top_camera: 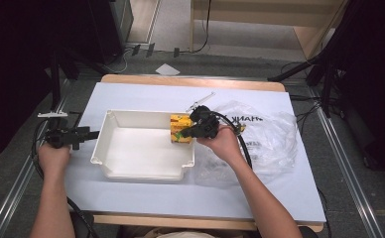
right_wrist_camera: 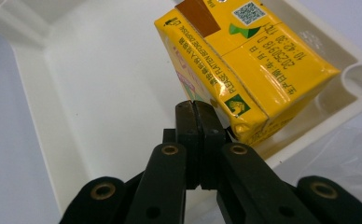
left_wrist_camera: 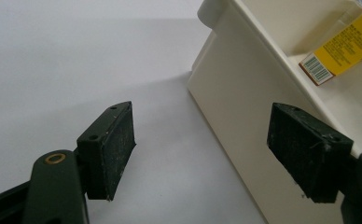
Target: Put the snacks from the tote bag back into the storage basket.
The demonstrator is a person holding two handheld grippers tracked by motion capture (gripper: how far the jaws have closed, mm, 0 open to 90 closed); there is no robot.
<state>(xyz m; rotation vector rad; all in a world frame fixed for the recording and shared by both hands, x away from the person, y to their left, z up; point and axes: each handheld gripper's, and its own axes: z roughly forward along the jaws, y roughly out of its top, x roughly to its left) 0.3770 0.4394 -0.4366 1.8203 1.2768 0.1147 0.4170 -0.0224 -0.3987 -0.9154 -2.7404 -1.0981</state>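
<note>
The right gripper view shows the right gripper (right_wrist_camera: 198,116) fully closed with nothing between its jaws, its tip touching or just beside the lower corner of the yellow carton (right_wrist_camera: 244,70). The carton is tilted against the inner wall of the white tray (right_wrist_camera: 53,93), near the tray's right side. In my judgement, a push from the closed tip can tip the carton flat or slide it along the wall, and a hard push can shift the light tray on the table (top_camera: 131,94). The left gripper (left_wrist_camera: 202,149) is open, one jaw above the tray rim, so it does not hold the tray steady. The plastic bag (top_camera: 275,139) lies beside the tray and can catch the cable.
</note>
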